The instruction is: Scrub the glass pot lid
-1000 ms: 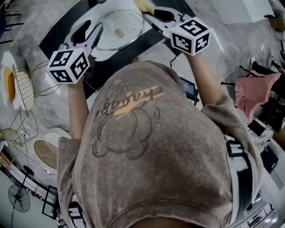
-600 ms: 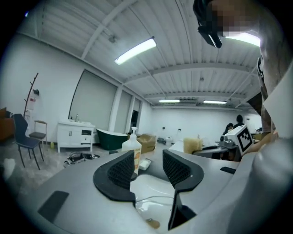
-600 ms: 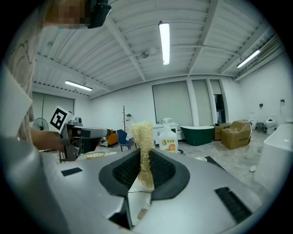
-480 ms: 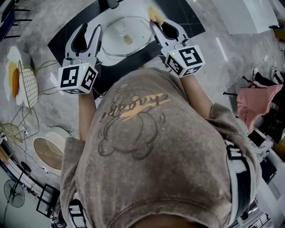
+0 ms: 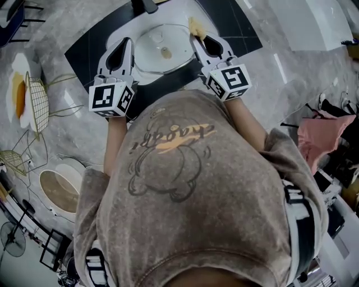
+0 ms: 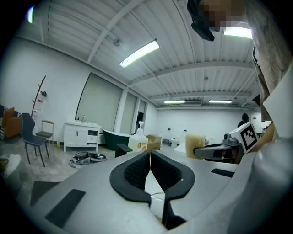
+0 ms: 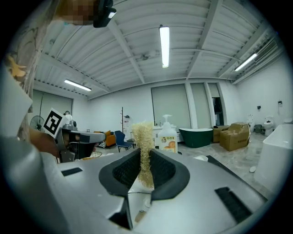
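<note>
the glass pot lid (image 5: 162, 47) lies flat in a white sink (image 5: 182, 10) set in the worktop, between the two tools. the left tool (image 6: 149, 154) sits just beside the lid's left edge, its jaws closing down to pad on pad with nothing between them. the right tool (image 7: 145, 155) is clamped on a yellow fibrous scrubber (image 7: 143, 135), which sticks out past the jaw tips at the lid's right rim.
</note>
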Motion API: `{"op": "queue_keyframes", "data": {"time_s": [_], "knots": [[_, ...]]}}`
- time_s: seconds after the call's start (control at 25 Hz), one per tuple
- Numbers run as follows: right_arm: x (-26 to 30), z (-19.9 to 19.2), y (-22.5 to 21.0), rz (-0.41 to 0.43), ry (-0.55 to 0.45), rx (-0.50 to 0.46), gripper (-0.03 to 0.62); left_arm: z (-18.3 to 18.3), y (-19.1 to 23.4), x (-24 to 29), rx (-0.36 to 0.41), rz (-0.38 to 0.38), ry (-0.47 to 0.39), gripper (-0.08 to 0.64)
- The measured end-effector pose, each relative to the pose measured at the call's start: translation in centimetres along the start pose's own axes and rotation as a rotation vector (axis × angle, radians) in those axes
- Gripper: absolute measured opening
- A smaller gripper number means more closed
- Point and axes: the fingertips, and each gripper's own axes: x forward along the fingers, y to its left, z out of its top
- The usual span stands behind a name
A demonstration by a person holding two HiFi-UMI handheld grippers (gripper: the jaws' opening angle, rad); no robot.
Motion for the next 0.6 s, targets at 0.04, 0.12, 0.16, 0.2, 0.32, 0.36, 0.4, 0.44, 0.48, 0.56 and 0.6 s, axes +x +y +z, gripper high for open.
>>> {"op": "queue_keyframes", "data": {"time_s": [0.04,0.12,0.16,0.2,0.32,0.36,0.4,0.44,0.48,0.56,0.6], "knots": [[0.0,-0.3,0.0,0.001,0.005,0.0,0.054,-0.4,0.0,0.1,-0.003,0.0,0.004,0.022],[0.1,-1.1,0.0,-0.001,0.017,0.006,0.054,-0.9,0.1,0.1,-0.005,0.006,0.011,0.021],[0.1,-1.4,-0.1,-0.003,0.023,0.01,0.052,-1.2,0.2,0.0,-0.005,0.012,0.013,0.021],[0.1,-1.7,-0.1,-0.005,0.028,0.013,0.054,-1.3,0.3,-0.1,-0.007,0.017,0.014,0.021],[-0.2,-2.1,-0.3,-0.011,0.033,0.028,0.052,-1.6,0.3,-0.3,-0.03,0.025,0.015,0.021],[-0.3,-2.2,-0.3,-0.015,0.033,0.034,0.052,-1.7,0.3,-0.4,-0.041,0.026,0.014,0.021],[-0.4,-2.2,-0.4,-0.019,0.032,0.039,0.052,-1.7,0.4,-0.4,-0.048,0.028,0.013,0.021],[-0.4,-2.3,-0.5,-0.021,0.032,0.044,0.052,-1.8,0.5,-0.5,-0.051,0.031,0.013,0.021],[-0.3,-2.4,-0.5,-0.02,0.032,0.048,0.052,-1.8,0.6,-0.5,-0.052,0.034,0.014,0.021],[-0.2,-2.3,-0.6,-0.016,0.033,0.052,0.052,-1.9,0.7,-0.4,-0.048,0.038,0.02,0.021],[-0.2,-2.3,-0.6,-0.014,0.033,0.053,0.051,-1.9,0.7,-0.4,-0.046,0.038,0.023,0.021]]}}
